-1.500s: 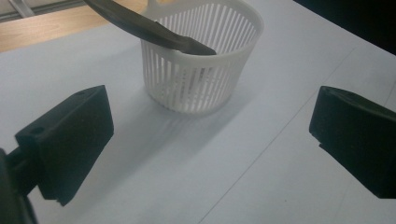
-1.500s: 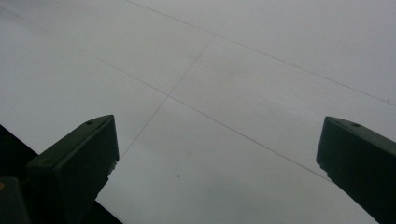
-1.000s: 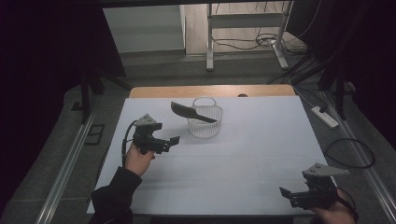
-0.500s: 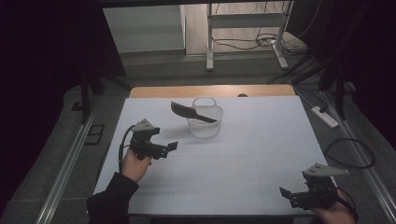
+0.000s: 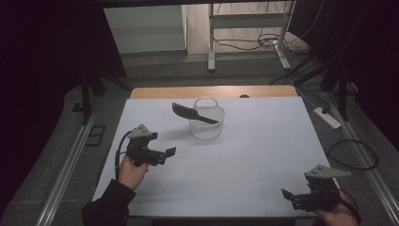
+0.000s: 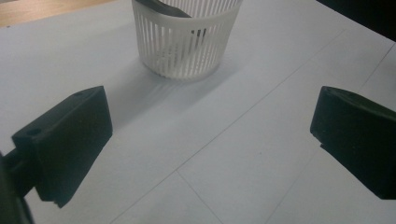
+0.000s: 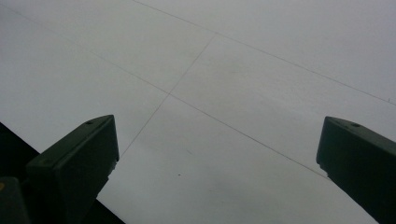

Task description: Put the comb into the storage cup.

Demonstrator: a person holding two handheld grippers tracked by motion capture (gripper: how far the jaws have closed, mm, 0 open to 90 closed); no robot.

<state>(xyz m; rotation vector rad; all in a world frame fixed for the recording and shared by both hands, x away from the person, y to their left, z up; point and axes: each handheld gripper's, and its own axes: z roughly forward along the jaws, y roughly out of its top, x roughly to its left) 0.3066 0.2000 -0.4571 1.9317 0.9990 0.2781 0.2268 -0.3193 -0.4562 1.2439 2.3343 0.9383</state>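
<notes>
Your left gripper [image 5: 169, 151] sat over the left part of the table, held in your left hand [image 5: 131, 170], with its two black jaws spread wide apart and nothing between them. In the left gripper view the same gripper [image 6: 210, 140] showed one jaw at each side of the picture, with bare white surface in the gap. It pointed toward the white slatted basket [image 5: 206, 121], which stood upright near the far middle of the table, well apart from the jaws. A dark comb [image 5: 194, 113] rested tilted in that basket, its lower end down inside and its toothed end sticking out over the rim to the left. Through the slats in the left gripper view, the basket [image 6: 184, 44] showed the dark comb [image 6: 163, 7] leaning inside it. Your right gripper [image 5: 285, 194] was at the near right corner of the table, held low in your right hand [image 5: 336, 215], well apart from the basket and from your other hand. Its jaws were also wide open and held nothing; in the right gripper view that gripper [image 7: 217, 154] framed only plain surface crossed by thin lines. The white table [image 5: 263, 155] had a strip of wood along its far edge.
</notes>
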